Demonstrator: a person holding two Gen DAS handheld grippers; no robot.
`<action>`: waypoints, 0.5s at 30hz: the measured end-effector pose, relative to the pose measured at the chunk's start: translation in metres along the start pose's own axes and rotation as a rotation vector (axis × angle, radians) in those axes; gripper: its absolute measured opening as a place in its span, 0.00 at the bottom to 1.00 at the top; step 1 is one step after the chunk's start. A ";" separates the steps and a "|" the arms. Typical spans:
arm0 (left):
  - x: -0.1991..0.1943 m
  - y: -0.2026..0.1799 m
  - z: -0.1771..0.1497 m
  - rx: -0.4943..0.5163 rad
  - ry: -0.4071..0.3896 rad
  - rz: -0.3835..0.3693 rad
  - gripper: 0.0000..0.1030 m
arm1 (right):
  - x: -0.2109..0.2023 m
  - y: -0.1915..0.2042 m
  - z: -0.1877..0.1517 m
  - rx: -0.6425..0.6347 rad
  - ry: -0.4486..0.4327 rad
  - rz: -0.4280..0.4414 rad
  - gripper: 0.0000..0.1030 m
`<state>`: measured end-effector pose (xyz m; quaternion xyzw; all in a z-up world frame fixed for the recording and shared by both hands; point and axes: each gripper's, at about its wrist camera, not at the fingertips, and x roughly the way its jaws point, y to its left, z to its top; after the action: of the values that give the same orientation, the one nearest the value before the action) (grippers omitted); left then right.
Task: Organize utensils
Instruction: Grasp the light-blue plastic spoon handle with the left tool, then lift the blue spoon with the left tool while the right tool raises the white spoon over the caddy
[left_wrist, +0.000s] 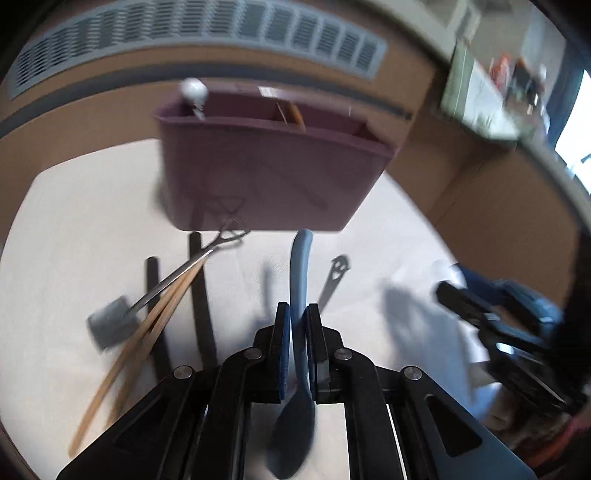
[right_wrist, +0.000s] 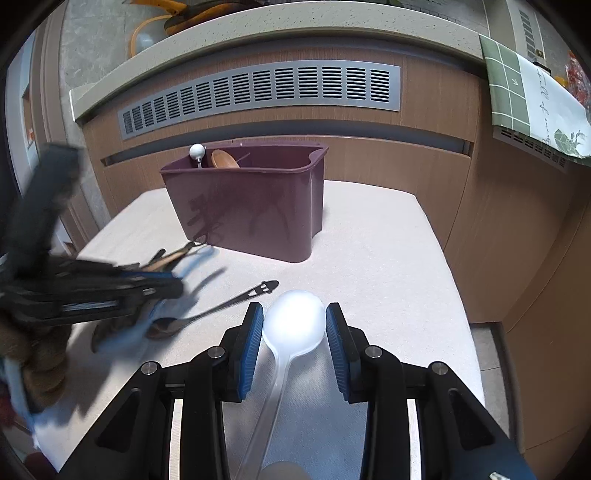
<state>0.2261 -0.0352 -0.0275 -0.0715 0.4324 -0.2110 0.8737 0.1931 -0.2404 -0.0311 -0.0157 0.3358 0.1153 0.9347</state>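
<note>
My left gripper (left_wrist: 297, 321) is shut on the handle of a blue spoon (left_wrist: 300, 266), whose bowl hangs toward the camera. The purple caddy (left_wrist: 273, 173) stands just beyond it on the table. In the right wrist view my right gripper (right_wrist: 294, 321) is shut on the bowl of a translucent white spoon (right_wrist: 294, 325), with both blue pads against its sides and the handle running back under the camera. The caddy (right_wrist: 251, 206) holds a wooden spoon (right_wrist: 225, 158) and a white ball-topped utensil (right_wrist: 197, 150). The left gripper (right_wrist: 162, 288) is a blur at the left.
On the beige cloth (left_wrist: 55, 240) lie wooden chopsticks (left_wrist: 147, 332), a metal spatula (left_wrist: 110, 325), two black sticks (left_wrist: 201, 295) and a dark metal spoon (right_wrist: 221, 306). A wooden cabinet with a vent grille (right_wrist: 258, 92) rises behind the table. The table edge (right_wrist: 454, 280) drops off at right.
</note>
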 end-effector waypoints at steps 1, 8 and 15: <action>-0.011 0.002 -0.002 -0.018 -0.027 -0.011 0.07 | -0.001 0.000 0.001 0.008 -0.001 0.011 0.31; -0.053 0.011 -0.006 -0.086 -0.145 -0.031 0.04 | -0.011 0.010 0.009 -0.004 -0.032 0.036 0.31; -0.077 0.001 0.014 -0.072 -0.258 -0.045 0.04 | -0.019 0.013 0.019 -0.014 -0.058 0.033 0.31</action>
<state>0.1964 -0.0021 0.0365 -0.1389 0.3222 -0.2038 0.9140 0.1883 -0.2294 -0.0038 -0.0135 0.3079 0.1334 0.9419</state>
